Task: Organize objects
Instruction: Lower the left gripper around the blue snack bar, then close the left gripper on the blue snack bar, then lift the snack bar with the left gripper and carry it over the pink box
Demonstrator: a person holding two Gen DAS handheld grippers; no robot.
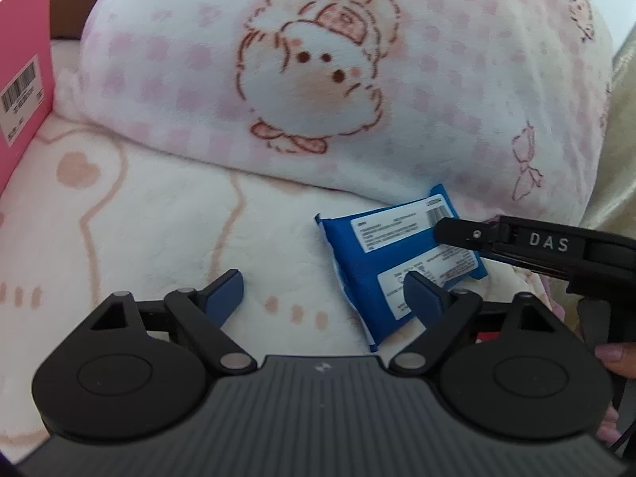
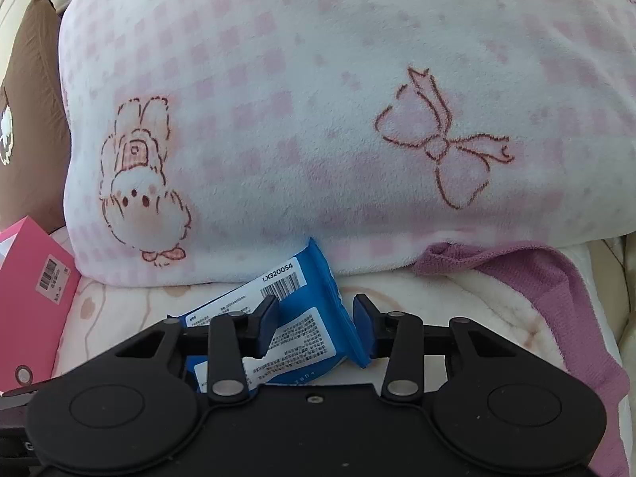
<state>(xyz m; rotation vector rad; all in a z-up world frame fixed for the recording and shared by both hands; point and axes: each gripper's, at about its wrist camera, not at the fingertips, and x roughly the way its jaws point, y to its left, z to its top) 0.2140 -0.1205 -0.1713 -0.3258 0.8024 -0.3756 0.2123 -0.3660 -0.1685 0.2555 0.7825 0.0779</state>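
A blue packet [image 1: 357,262] with white labels lies crumpled on the fleece bed cover, against the foot of a pillow. In the right wrist view my right gripper [image 2: 317,318] is shut on the blue packet [image 2: 302,322]; its right edge bends up against the right pad. One of its black fingers [image 1: 461,234] reaches over the packet from the right in the left wrist view. My left gripper [image 1: 324,290] stands open just in front of the packet. Its right fingertip overlaps the packet's near edge, and only bare cover lies between its pads.
A big pink-checked pillow [image 1: 318,79] [image 2: 318,119] with cartoon prints fills the back. A pink box [image 1: 24,79] [image 2: 35,290] stands at the left. A purple cloth [image 2: 556,278] drapes at the right, and a brown cushion [image 2: 28,119] sits far left. A person's fingertip [image 1: 616,357] shows at the right edge.
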